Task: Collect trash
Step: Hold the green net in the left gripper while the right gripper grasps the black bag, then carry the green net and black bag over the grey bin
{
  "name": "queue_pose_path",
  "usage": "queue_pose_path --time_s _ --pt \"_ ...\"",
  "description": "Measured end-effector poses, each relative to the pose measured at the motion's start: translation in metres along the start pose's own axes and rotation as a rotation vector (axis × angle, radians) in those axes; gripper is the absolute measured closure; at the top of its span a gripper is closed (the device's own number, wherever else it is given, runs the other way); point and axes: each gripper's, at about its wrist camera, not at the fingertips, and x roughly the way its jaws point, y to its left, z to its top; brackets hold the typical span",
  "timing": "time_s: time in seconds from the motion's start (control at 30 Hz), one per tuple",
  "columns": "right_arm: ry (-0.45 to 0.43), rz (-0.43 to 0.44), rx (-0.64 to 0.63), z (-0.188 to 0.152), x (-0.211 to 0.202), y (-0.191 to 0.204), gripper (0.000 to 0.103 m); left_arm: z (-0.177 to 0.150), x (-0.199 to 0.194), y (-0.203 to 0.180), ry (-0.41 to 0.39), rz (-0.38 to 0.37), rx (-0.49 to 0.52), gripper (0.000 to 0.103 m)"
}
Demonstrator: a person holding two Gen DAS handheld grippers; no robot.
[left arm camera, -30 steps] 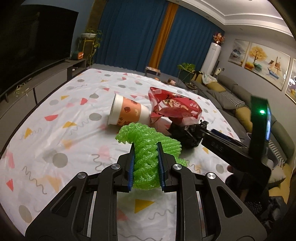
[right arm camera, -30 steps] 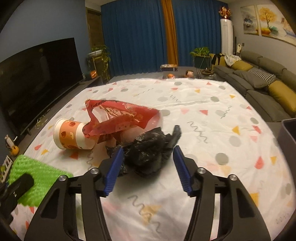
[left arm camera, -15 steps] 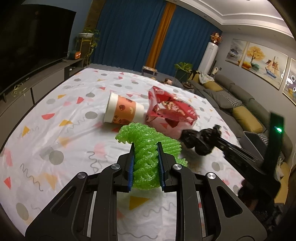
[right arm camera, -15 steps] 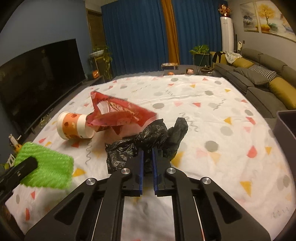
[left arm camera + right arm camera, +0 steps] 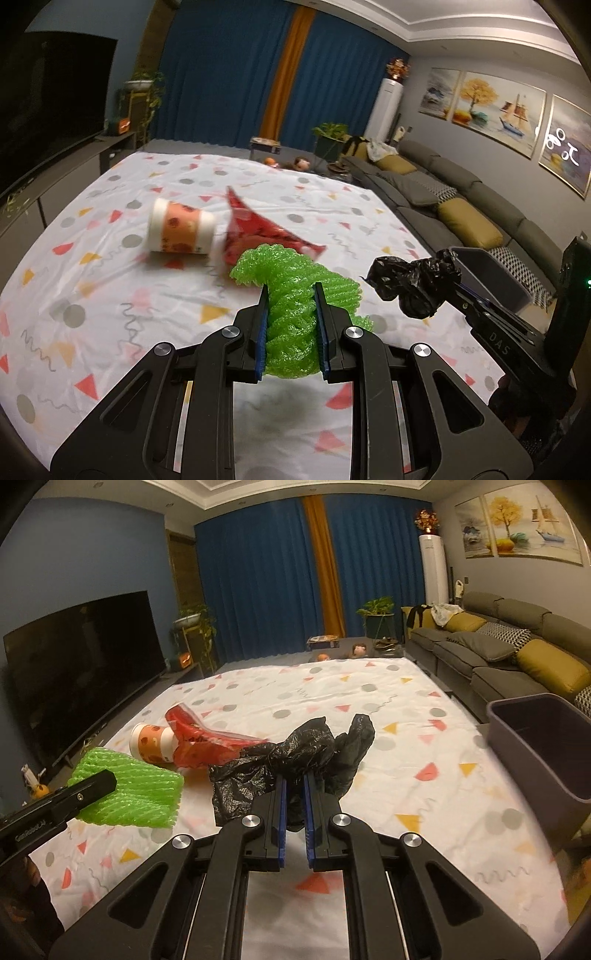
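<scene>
While the left gripper pinches the green foam net at centre frame, paper cup and red wrapper lie upper left. Right view: right gripper clamps the black plastic bag; carrying step, next reach the grey bin at right.

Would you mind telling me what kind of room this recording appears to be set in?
Most likely a home living room: a long grey sofa with cushions lines one wall, a large flat television faces it, and framed paintings hang above the sofa.
</scene>
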Motion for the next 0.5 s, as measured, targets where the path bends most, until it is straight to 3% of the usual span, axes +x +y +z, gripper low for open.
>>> queue_pose_path --time_s 0.5 --pt "-0.091 -0.085 0.044 0.008 -0.048 -0.056 0.094 0.009 0.022 -0.084 0.007 -0.097 0.123 0.083"
